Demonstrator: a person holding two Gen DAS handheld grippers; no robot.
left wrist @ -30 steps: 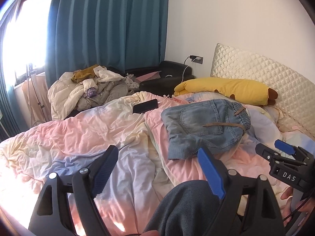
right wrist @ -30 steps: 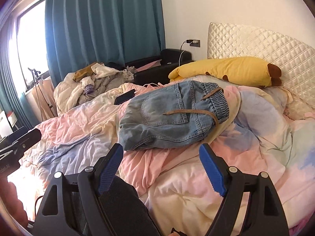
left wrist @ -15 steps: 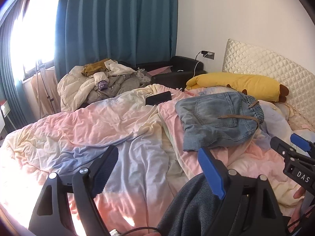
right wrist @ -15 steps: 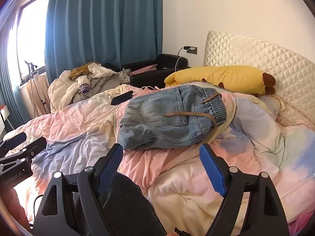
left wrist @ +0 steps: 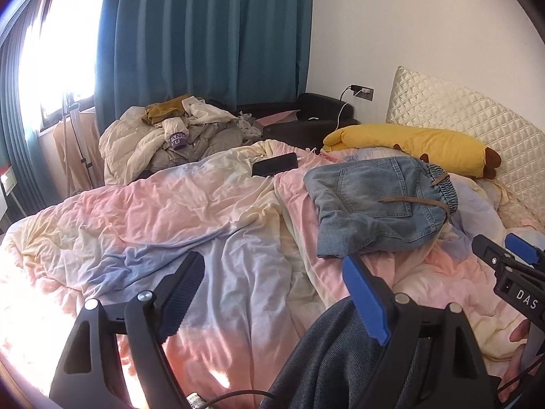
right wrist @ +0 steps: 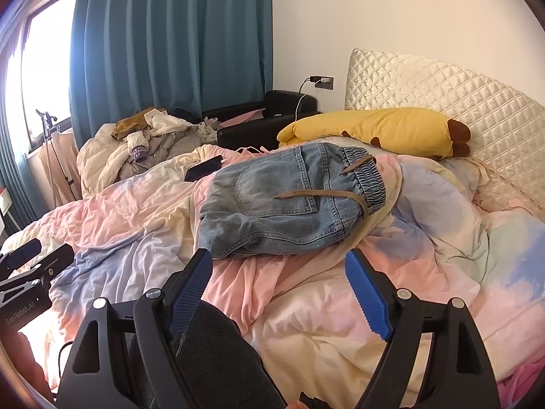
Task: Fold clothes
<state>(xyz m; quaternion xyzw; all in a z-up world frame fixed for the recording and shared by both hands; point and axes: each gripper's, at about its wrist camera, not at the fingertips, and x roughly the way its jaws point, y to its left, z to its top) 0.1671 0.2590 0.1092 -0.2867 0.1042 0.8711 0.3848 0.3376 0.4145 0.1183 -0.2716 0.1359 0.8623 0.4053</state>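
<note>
Denim jeans (right wrist: 289, 201) lay folded on the duvet (right wrist: 340, 306) at twelve o'clock. Left gripper (left wrist: 272, 300) and right gripper (right wrist: 282, 296) hovered agape, holding nothing. Likely remaining: clothes pile (left wrist: 177, 136) at ten o'clock.

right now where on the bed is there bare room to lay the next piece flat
The duvet is bare left of the jeans, below the phone. A smaller patch lies right of the jeans, before the headboard. The clothes pile is crowded.
</note>
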